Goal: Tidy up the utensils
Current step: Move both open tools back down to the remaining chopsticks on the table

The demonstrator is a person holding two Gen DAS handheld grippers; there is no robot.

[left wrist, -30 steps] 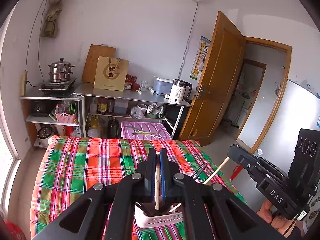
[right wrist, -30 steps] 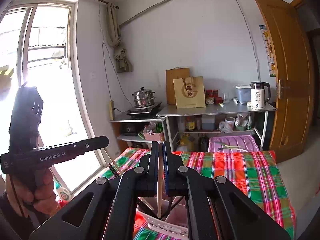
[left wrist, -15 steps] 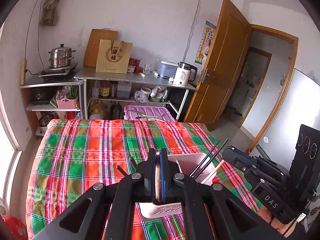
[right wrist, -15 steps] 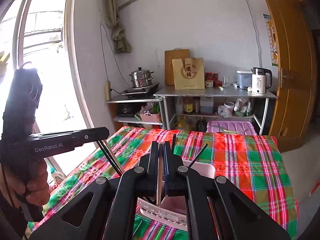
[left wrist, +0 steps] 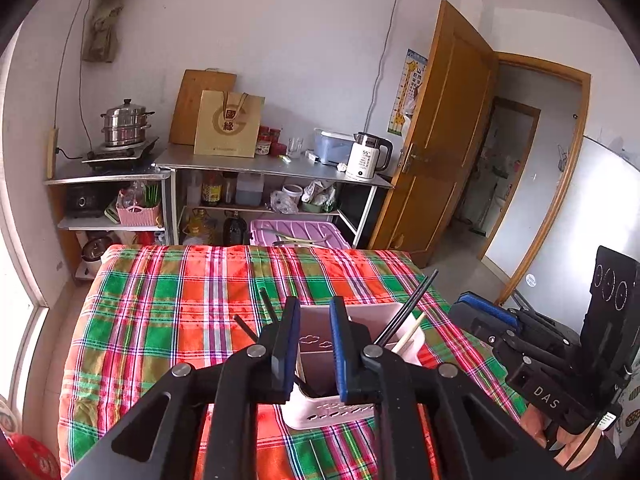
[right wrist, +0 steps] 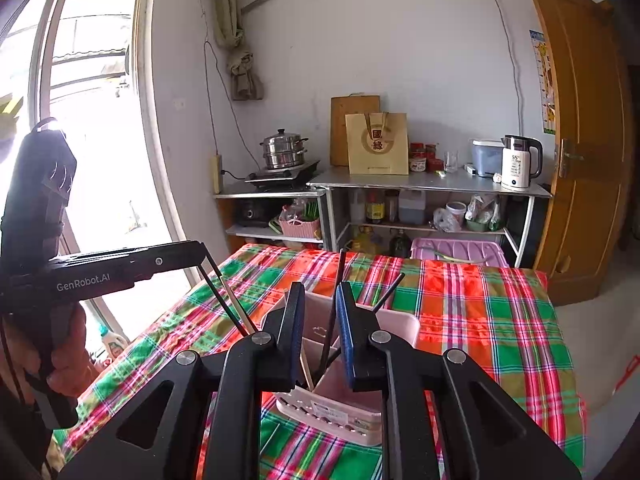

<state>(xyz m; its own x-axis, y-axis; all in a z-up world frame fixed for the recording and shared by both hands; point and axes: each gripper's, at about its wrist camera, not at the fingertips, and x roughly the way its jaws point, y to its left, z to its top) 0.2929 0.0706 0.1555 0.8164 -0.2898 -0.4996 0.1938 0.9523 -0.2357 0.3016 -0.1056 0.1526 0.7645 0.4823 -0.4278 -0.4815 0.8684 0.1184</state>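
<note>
Both claws hang over the pink utensil holder (left wrist: 362,344), which stands on the plaid-covered desk (left wrist: 160,320). On the left claw (left wrist: 314,344) the jaws are opening with nothing pressed between them; its view looks straight down into the holder. On the right claw (right wrist: 320,332) the jaws are opening too, and a black chopstick (right wrist: 334,320) stands in the gap, its lower end in the holder, with no pad seen pressing it. Black chopsticks (left wrist: 404,308) and a pale wooden one (left wrist: 408,332) lean upright in the holder, long axes near vertical, directly below and ahead of both claws, neither clearly nearer. Readable writing: "GenRobot.AI" on the left tool, "DAS" on the right, "55" on the kettle (left wrist: 366,156).
</note>
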